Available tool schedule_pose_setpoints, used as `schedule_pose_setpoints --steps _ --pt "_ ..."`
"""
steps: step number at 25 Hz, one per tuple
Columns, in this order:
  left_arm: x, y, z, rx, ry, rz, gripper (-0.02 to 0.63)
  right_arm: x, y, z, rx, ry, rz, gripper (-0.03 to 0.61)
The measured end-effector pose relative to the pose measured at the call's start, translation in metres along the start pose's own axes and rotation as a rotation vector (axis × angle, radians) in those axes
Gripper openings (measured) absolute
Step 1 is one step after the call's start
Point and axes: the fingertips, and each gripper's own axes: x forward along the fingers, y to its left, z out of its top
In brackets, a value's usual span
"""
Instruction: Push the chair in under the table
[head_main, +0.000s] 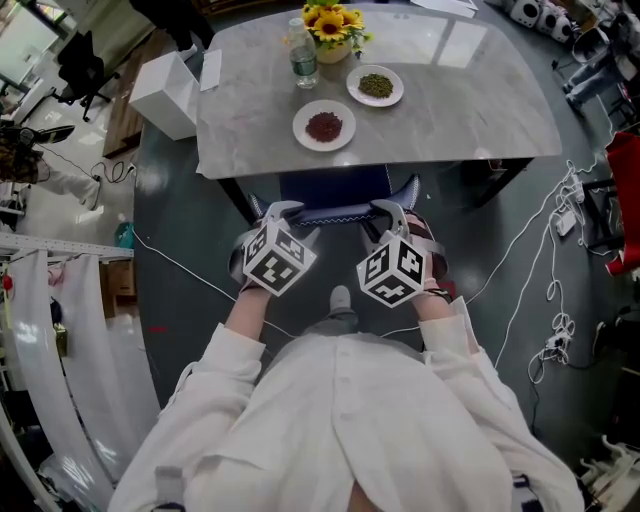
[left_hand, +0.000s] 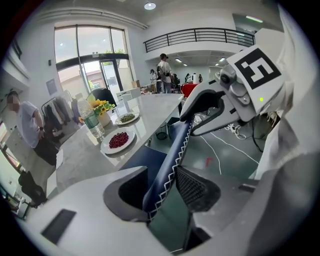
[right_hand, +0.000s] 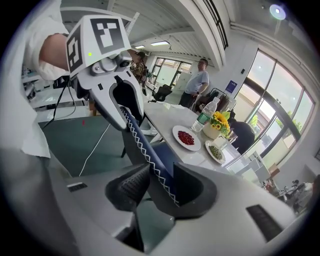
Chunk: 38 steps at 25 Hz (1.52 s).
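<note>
— Now, where with the chair (head_main: 335, 188)?
— Partly under the grey table (head_main: 450, 110), with the seat beneath the near edge and the backrest outside, toward the person.
— And gripped by what?
— By the left gripper (left_hand: 162, 192), closed on the stitched navy top edge of the backrest near its left end; by the right gripper (right_hand: 160, 187), pinching the same edge near the right end.
— Anything on the tabletop?
— A plate of red beans (head_main: 324, 126), a plate of green seeds (head_main: 375, 85), a water bottle (head_main: 303, 62) and a pot of sunflowers (head_main: 333, 28), all well apart from both grippers.
</note>
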Motion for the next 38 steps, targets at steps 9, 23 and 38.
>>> schedule_pose_setpoints --steps 9,23,38 --pt "0.002 0.007 0.001 -0.009 -0.015 -0.003 0.181 0.005 -0.003 0.003 0.004 -0.007 -0.01 0.146" --pt "0.002 0.005 0.0 -0.017 -0.015 0.006 0.181 0.003 -0.002 0.002 0.005 -0.011 -0.005 0.147" --pt "-0.008 -0.001 -0.011 -0.04 -0.042 0.038 0.181 -0.003 0.01 0.005 0.019 -0.012 -0.001 0.146"
